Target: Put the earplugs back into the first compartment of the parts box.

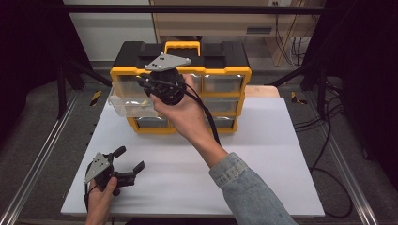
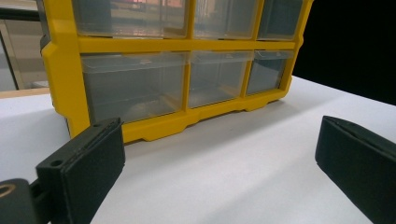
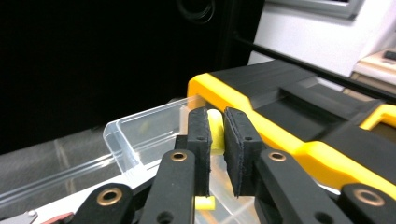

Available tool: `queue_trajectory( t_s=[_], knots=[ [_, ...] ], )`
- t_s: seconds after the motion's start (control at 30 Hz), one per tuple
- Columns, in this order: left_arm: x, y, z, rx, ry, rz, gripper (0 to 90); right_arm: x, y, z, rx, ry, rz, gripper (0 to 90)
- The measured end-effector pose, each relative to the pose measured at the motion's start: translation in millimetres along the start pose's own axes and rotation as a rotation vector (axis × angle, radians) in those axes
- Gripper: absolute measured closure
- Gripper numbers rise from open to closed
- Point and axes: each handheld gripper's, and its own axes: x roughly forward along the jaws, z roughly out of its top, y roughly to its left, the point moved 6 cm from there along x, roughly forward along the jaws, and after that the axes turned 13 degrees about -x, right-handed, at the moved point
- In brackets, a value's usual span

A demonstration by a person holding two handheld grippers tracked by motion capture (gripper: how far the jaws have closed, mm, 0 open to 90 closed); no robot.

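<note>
White table [image 1: 263,154], yellow drawer organizer [image 1: 220,72] at back, dark surrounding room

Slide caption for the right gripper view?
Right tool shut on a small yellow piece above the pulled-out clear plastic drawer of the yellow-and-black organizer.

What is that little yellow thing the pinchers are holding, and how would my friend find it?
Find the big yellow and black drawer box at the back of the white table. Its top-left clear drawer is pulled out, with the right gripper above it. Pinched between the black jaws is a small pale-yellow piece; another lies loose in the drawer.
</note>
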Motion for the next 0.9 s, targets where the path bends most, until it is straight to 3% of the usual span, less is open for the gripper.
queue_trajectory(
  t_s=[0.07, 0.27, 0.53, 0.67, 0.77, 0.9],
  knots=[
    [0.3, 0.2, 0.3, 0.0, -0.001, 0.001, 1.2, 2.5, 2.1, 0.7, -0.009, 0.005, 0.015, 73.9],
    [0.3, -1.4, 0.3, 0.012, 0.004, -0.002, 1.1, 0.9, 5.3, 1.4, -0.03, 0.004, -0.002, 62.4],
    [-1.2, -3.9, -0.4, 0.009, 0.005, -0.009, 1.0, 1.1, 5.7, 3.7, -0.014, 0.012, -0.056, 24.9],
    [-0.9, -4.9, -1.0, 0.009, 0.006, -0.005, 1.0, -0.1, 7.7, 1.6, -0.011, 0.024, -0.075, 10.4],
    [-0.2, -4.1, -1.8, 0.017, 0.015, 0.005, 1.0, -3.9, 7.1, 3.2, -0.025, 0.001, -0.075, 6.8],
    [-1.5, -3.3, -1.9, 0.016, 0.012, 0.013, 1.1, -11.0, 2.9, -0.4, -0.005, -0.001, -0.072, 6.1]
  ],
)
